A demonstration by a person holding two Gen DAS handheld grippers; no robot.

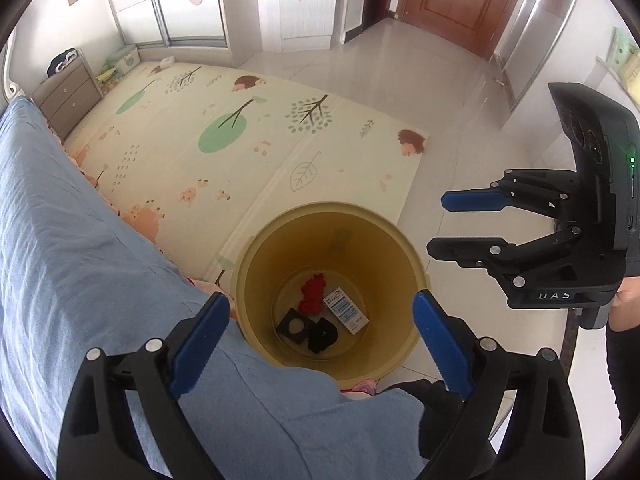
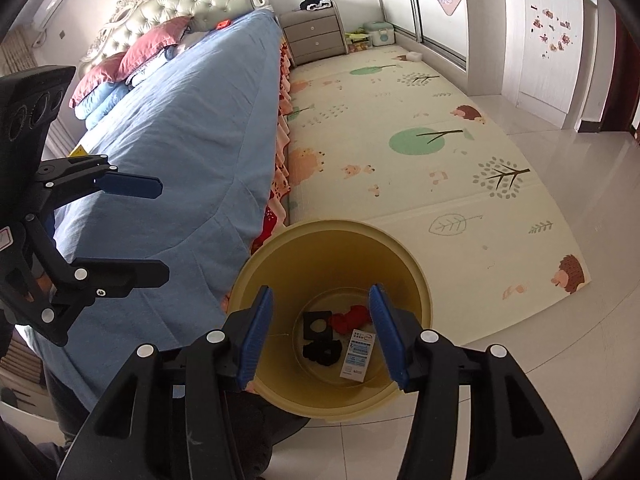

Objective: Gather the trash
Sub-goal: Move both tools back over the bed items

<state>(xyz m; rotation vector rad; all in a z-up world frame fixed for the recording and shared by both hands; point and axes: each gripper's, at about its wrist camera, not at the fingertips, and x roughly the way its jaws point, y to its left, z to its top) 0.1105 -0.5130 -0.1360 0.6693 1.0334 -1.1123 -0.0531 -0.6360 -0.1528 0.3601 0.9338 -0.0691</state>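
Observation:
A yellow bin (image 1: pixel 404 248) (image 2: pixel 412 280) stands on the floor beside the bed. Inside lie a red crumpled piece (image 1: pixel 313 293) (image 2: pixel 352 317), a white and blue box (image 1: pixel 346 310) (image 2: pixel 357 354) and black foam pieces (image 1: pixel 308 330) (image 2: pixel 320 338). My left gripper (image 1: pixel 320 340) is open and empty above the bin; it shows at the left of the right wrist view (image 2: pixel 162 228). My right gripper (image 2: pixel 320 336) is open and empty above the bin; it shows at the right of the left wrist view (image 1: pixel 436 224).
A bed with a blue sheet (image 1: pixel 60 240) (image 2: pixel 180 120) runs along the left. A patterned play mat (image 1: pixel 240 140) (image 2: pixel 420 140) covers the floor beyond the bin. A grey nightstand (image 2: pixel 316 38) and wardrobe doors (image 1: pixel 184 0) stand at the far end.

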